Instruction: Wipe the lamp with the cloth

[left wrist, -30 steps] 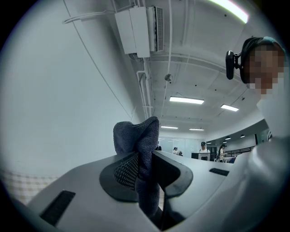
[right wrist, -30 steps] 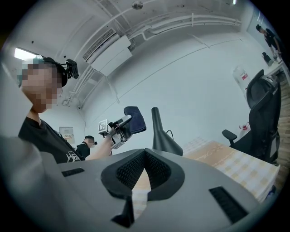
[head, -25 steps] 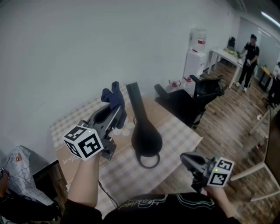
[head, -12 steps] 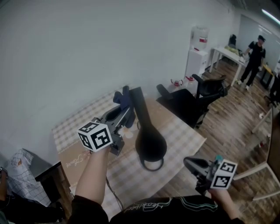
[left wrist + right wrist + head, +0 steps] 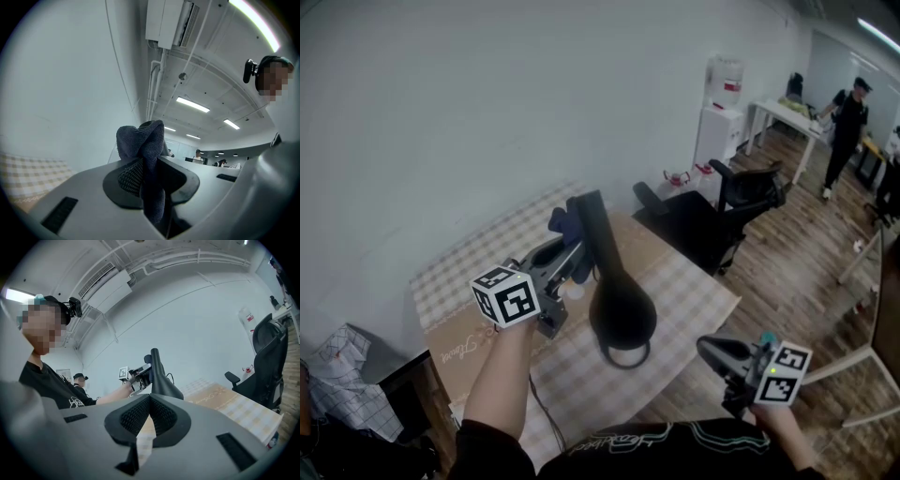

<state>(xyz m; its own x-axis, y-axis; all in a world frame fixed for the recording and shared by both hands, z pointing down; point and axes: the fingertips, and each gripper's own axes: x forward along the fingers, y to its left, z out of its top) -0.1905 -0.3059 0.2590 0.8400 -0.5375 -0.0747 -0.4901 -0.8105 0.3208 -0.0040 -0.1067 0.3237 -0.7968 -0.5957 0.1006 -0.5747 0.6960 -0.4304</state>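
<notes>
The left tool clamps the dark cloth just beside the upper neck of the black lamp, which stands on the table. Wiping looks barely begun, with the lamp's lower body not yet done. The right tool, pressed together and empty, hangs well apart from the lamp.

Noted a dark navy cloth, finely woven, against the pale grey left tool with black dotted pads. Found the lamp plain matte black. Saw beige-and-white checks on the desk, black-and-white square markers on the right tool, a black office chair and a brown wood-plank floor.
</notes>
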